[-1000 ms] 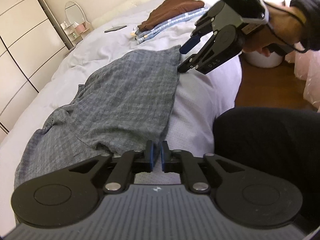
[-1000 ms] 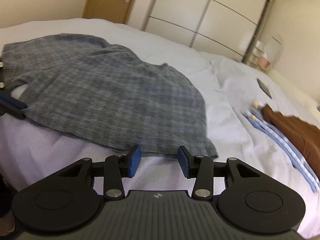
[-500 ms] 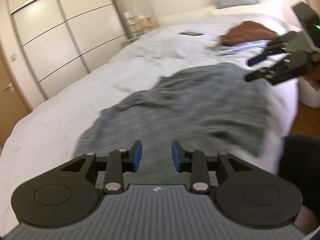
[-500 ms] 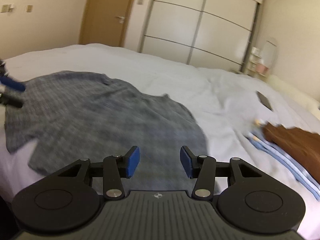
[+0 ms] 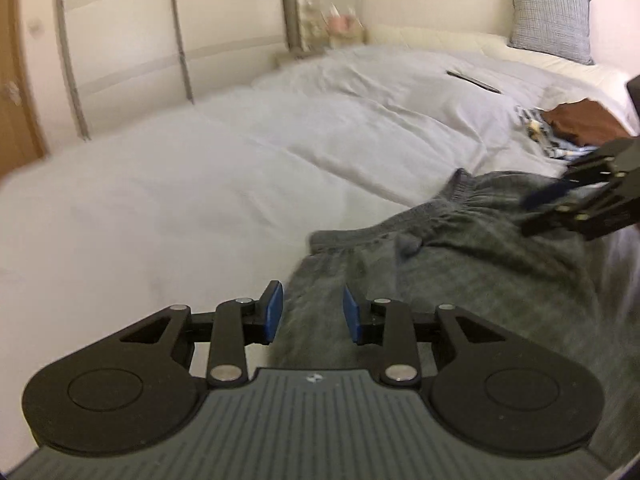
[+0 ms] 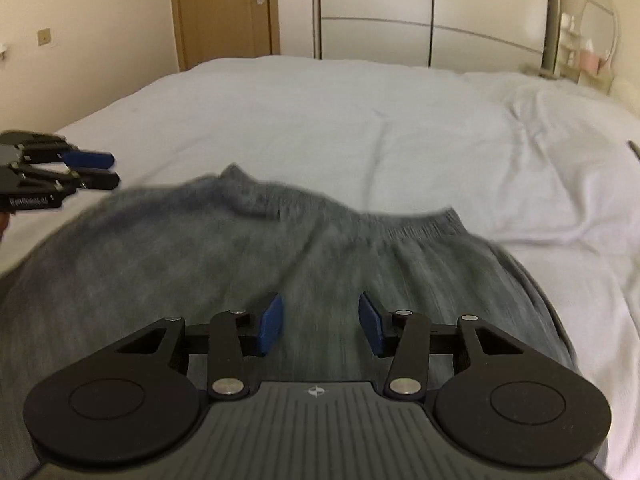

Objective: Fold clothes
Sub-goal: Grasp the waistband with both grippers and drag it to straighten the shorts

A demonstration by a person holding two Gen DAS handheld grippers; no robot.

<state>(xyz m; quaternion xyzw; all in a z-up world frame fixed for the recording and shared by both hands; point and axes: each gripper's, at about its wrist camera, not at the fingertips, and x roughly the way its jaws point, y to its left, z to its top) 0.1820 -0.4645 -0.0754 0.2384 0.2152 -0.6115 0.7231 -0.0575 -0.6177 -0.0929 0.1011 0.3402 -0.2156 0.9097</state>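
No writing was legible. Gray knit shorts (image 6: 280,256) with a gathered waistband lay rumpled on the white bed (image 6: 320,120); above them, left gripper (image 5: 312,318) and right gripper (image 6: 320,322) hovered parted, empty.

Changes since the earlier views:

- Left gripper (image 5: 312,316): jaws nearly shut a second ago, now parted, nothing pinched between the pads; moved from the near edge of the garment (image 5: 460,272) toward its elastic waistband end.
- Right gripper (image 6: 320,322): gap about as before, empty; carried from the garment's edge to above its middle.
- Garment: lay flat and spread; waistband end now bunched and rumpled, with a small fold standing up.
- Folded pile (image 5: 576,128): shifted from centre to the far right of the left view.
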